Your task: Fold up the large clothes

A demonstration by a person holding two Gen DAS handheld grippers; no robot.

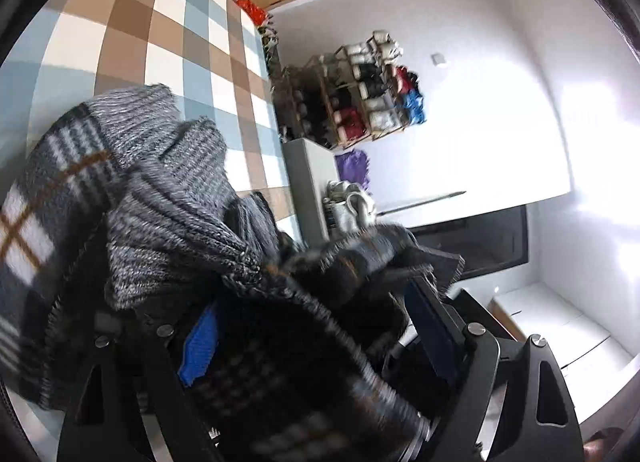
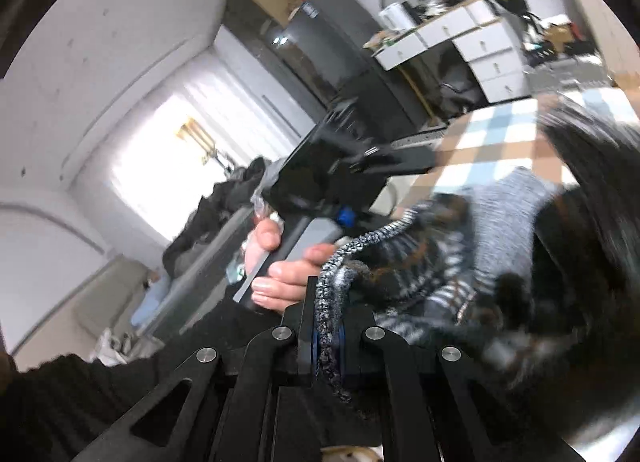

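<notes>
**Two grippers hold up a gray sweater**

We see a big gray knit sweater (image 1: 168,221) bunched up in the air. It has white and dark squares with thin brown lines. In the left wrist view it fills the picture from 9 o'clock down to 5 o'clock.

Our left gripper (image 1: 316,338) has its fingers far apart. A thick bunch of the sweater lies between its blue pads (image 1: 198,350). We cannot tell if the pads press on it.

Our right gripper (image 2: 326,326) is squeezed tight on a thin ribbed edge of the sweater (image 2: 500,229). The rest of the sweater hangs off toward 3 o'clock.

At 9 o'clock from the right gripper, a hand (image 2: 276,266) grips the gray handle of the other gripper.

Behind the sweater is a checked cloth (image 1: 168,33) of blue, brown and white squares, at 11 o'clock in the left view. A shelf of shoes (image 1: 360,89) sits at 1 o'clock.
</notes>
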